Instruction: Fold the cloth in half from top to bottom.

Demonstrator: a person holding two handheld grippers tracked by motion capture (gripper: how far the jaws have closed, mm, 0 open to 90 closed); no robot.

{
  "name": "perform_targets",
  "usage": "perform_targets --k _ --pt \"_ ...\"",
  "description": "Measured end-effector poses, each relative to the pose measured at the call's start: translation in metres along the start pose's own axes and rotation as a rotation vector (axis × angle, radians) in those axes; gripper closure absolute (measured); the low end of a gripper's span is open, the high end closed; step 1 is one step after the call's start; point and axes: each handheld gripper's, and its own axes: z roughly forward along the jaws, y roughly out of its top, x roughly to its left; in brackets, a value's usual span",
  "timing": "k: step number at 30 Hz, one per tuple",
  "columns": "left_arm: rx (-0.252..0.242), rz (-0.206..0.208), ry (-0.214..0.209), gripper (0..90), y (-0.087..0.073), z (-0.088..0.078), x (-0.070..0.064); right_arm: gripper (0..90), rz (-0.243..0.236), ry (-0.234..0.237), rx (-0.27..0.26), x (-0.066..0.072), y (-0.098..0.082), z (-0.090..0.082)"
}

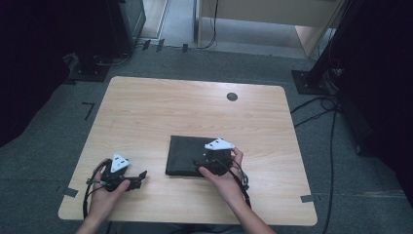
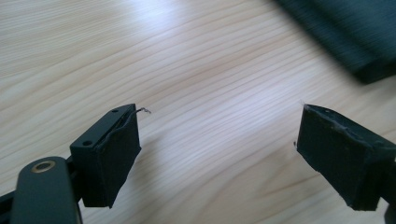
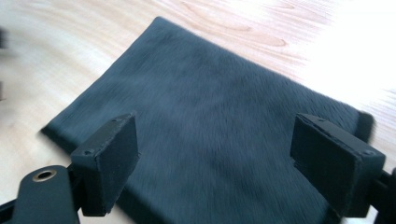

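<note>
1. The left gripper (image 1: 139, 176) has its jaws spread wide with nothing in between. In its own view (image 2: 219, 140) you just see bare wood grain through the gap, so it's fully let go and holding nothing.
2. It sits low over the near-left part of the table (image 1: 146, 112), with the person's left hand (image 1: 104, 192) wrapped around the back of it. It's a little way to the left of the cloth and not touching it.
3. The right gripper (image 1: 214, 163) is also wide open. In its view (image 3: 215, 154) both jaws stand apart above the cloth, and nothing is pinched between the pads. Whether the tips brush the fabric I honestly can't tell.
4. The thing being worked on is a folded dark cloth (image 1: 187, 153), lying flat as a neat rectangle near the middle of the table, slightly toward the person's side. Up close (image 3: 219, 112) it looks fuzzy and dark grey-green.
5. Hard to see: from above, the right gripper and right hand (image 1: 226, 183) cover the cloth's right part. In the left gripper view only a blurry corner of the cloth (image 2: 355, 37) pokes in at top right.
</note>
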Motion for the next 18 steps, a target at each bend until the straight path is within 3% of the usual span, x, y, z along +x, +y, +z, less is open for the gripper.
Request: perform_targets --k 2,6,12,18 --pt "0.002 -0.003 0.027 13.6 -0.004 -0.003 0.005 14.8 0.016 -0.048 0.014 0.001 0.002 0.013" --pt "0.007 -0.024 -0.010 13.6 -0.009 -0.006 0.012 14.8 0.000 -0.129 0.083 0.007 -0.008 0.037" --pt "0.017 -0.002 -0.023 13.4 -0.009 -0.002 0.008 14.1 0.001 -0.149 -0.006 0.010 -0.023 0.038" --pt "0.014 -0.005 -0.019 11.8 -0.009 -0.001 0.008 13.4 -0.026 -0.103 -0.002 0.000 -0.018 0.045"
